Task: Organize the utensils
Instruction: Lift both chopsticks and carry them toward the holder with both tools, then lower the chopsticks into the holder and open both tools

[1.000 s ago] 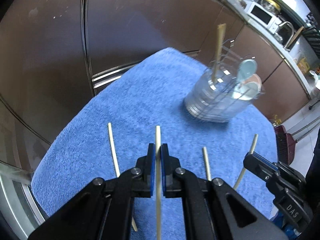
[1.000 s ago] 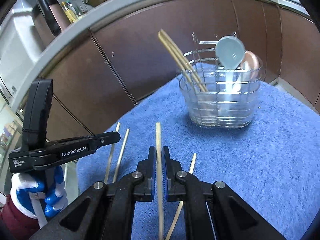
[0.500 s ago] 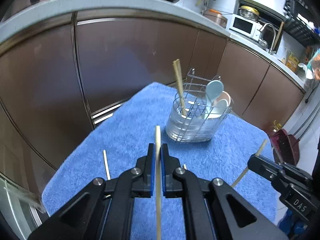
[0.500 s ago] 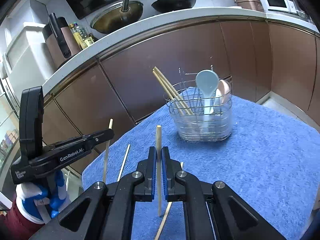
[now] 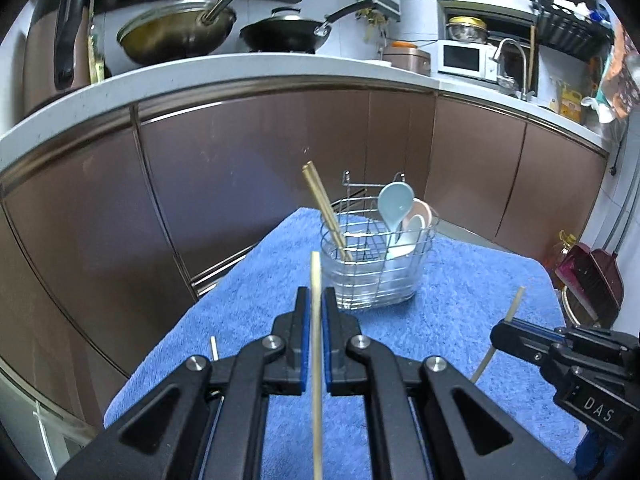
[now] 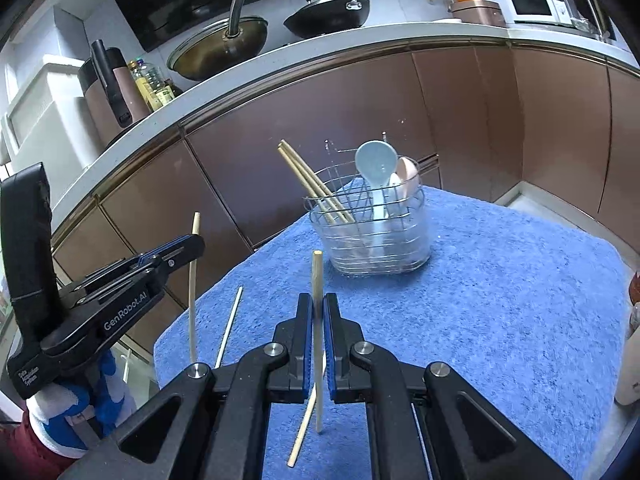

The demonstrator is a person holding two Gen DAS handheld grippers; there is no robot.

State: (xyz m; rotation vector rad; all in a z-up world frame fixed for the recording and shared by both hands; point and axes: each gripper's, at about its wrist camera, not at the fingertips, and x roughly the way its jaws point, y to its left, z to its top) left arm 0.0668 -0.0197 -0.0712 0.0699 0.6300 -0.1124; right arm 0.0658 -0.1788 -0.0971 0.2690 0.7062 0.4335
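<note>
My left gripper (image 5: 315, 298) is shut on a pale wooden chopstick (image 5: 315, 272) that stands nearly upright above the blue towel (image 5: 460, 280). My right gripper (image 6: 318, 312) is shut on a second chopstick (image 6: 317, 276), also lifted off the towel. A wire utensil holder (image 5: 376, 268) stands ahead at the towel's far edge, apart from both grippers. It holds two chopsticks (image 6: 308, 180), a light blue spoon (image 6: 376, 160) and a pink spoon (image 6: 408, 172). Each view shows the other gripper at its side: the right gripper (image 5: 496, 330) and the left gripper (image 6: 198, 242).
Loose chopsticks (image 6: 229, 326) (image 6: 306, 420) lie on the near towel (image 6: 500, 300), another (image 5: 214, 348) at its left edge. Brown cabinet doors (image 5: 260, 168) rise just behind the table. Pans sit on the counter (image 5: 240, 68) above. A dustpan (image 5: 592, 276) stands at right.
Both grippers rose with their chopsticks off the towel and tilted upward, so the counter came into view. The holder now sits smaller and farther ahead. Both stayed shut.
</note>
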